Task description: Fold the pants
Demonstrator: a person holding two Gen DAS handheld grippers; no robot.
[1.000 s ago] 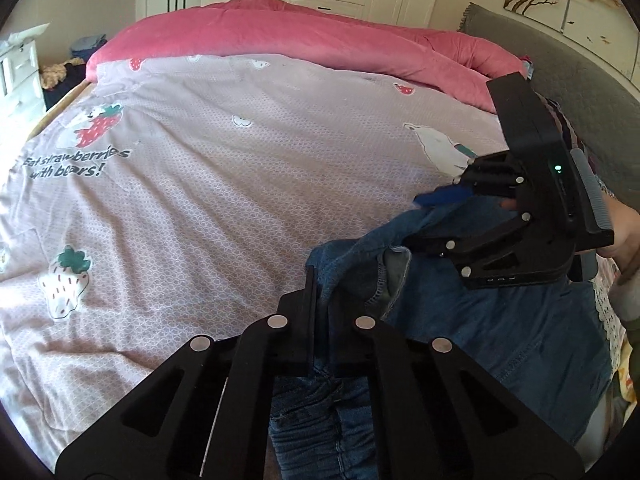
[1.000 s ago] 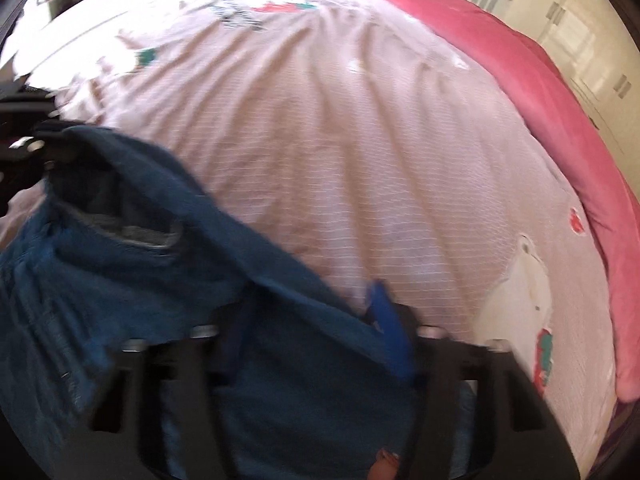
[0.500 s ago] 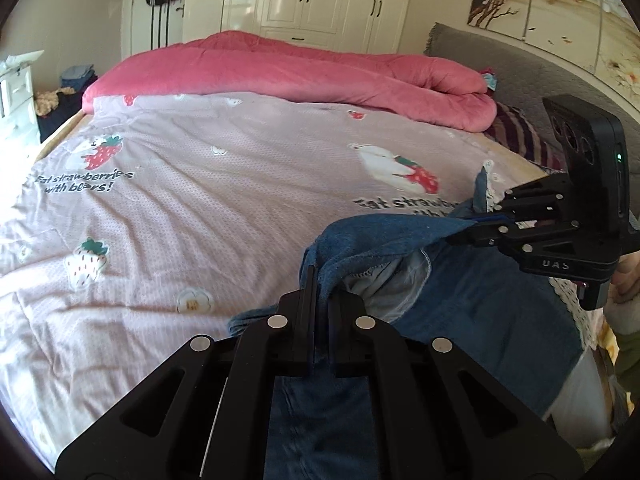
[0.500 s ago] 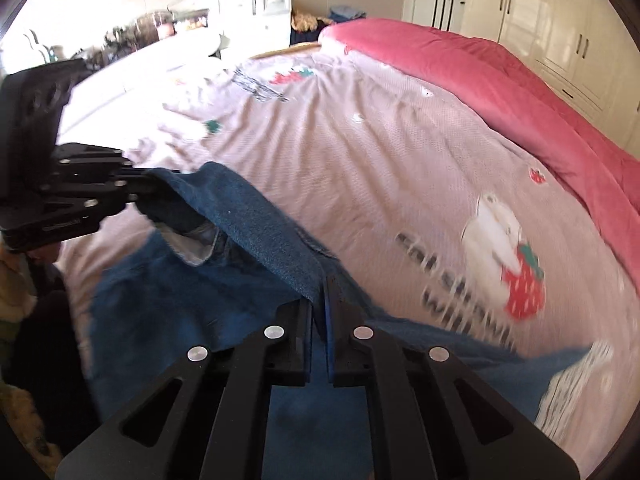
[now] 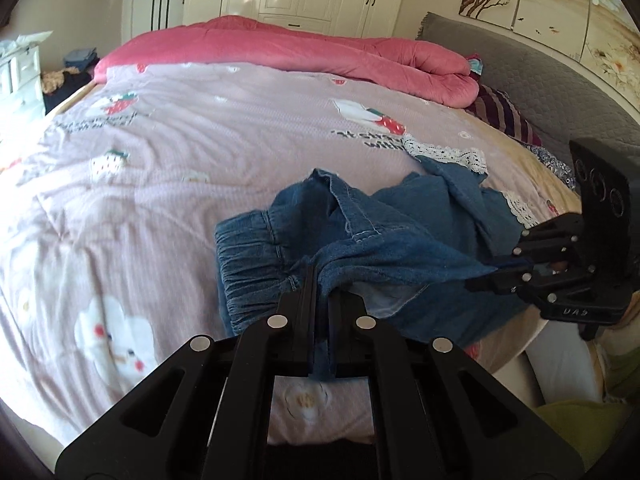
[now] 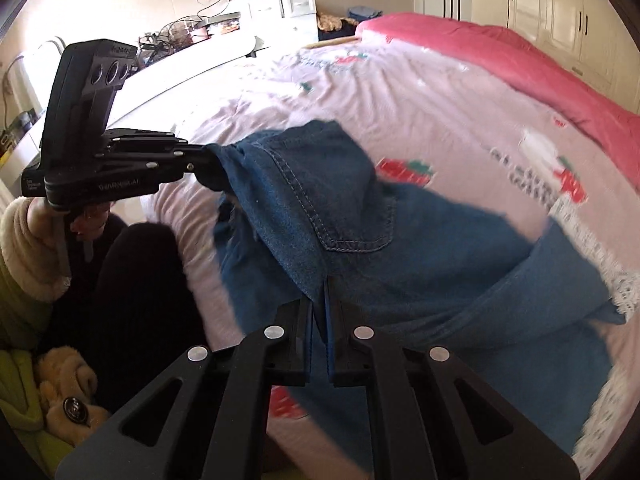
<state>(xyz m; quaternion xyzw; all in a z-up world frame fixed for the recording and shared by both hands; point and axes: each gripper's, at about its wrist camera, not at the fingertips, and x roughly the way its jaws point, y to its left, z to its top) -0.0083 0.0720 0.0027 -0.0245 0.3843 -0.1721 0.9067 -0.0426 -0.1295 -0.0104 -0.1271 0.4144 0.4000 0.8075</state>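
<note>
Blue denim pants (image 5: 384,236) with white lace hems lie crumpled near the bed's near edge; their elastic waistband (image 5: 248,264) faces left. My left gripper (image 5: 322,280) is shut on a denim edge in the left wrist view. At the right of that view my right gripper (image 5: 486,276) pinches the same edge, which stretches taut between the two. In the right wrist view my right gripper (image 6: 322,280) is shut on the pants (image 6: 420,264) below a back pocket (image 6: 344,196), while the left gripper (image 6: 208,166) holds the far corner.
The bed wears a pink strawberry-print cover (image 5: 200,152), with a rolled pink duvet (image 5: 320,56) along its far side and a grey headboard (image 5: 520,76) at right. A person's dark legs (image 6: 132,280) and sleeve (image 6: 24,248) are beside the bed. White wardrobes stand behind.
Both grippers drew back toward the bed's near edge, dragging the pants with them. The right gripper went from loose around the denim to shut on it. The lace hems came into view.
</note>
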